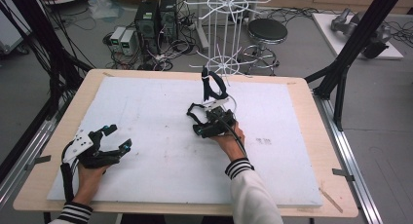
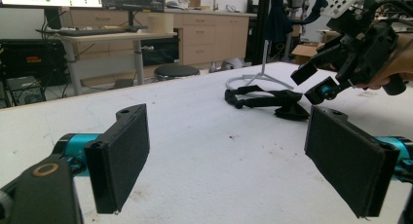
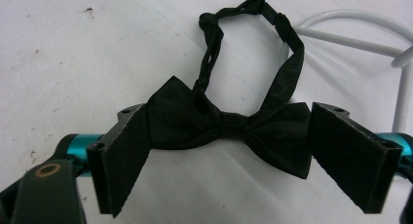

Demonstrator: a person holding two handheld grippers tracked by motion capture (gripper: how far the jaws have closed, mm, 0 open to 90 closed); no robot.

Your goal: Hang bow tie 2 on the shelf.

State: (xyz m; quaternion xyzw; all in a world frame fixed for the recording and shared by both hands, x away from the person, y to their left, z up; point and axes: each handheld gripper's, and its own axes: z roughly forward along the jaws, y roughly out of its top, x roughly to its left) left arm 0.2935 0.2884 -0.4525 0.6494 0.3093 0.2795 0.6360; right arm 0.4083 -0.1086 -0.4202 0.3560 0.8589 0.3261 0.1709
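Closing squarely on the knot mattered most: the right hand-held gripper [image 3: 229,156] stood wide, its jaws flanking the black bow tie [image 3: 229,129] without pressing it. The tie lay near the desk [image 1: 311,136] centre, its strap toward twelve o'clock by the white wire stand [image 1: 225,34]. The left hand-held gripper [image 2: 229,160], at eight o'clock, hung wide and empty.

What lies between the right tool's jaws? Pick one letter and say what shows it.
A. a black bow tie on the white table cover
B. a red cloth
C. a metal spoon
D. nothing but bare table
A: in the right gripper view the black bow tie lies flat on the white table cover, with the right tool standing with a jaw at each wing of the bow.
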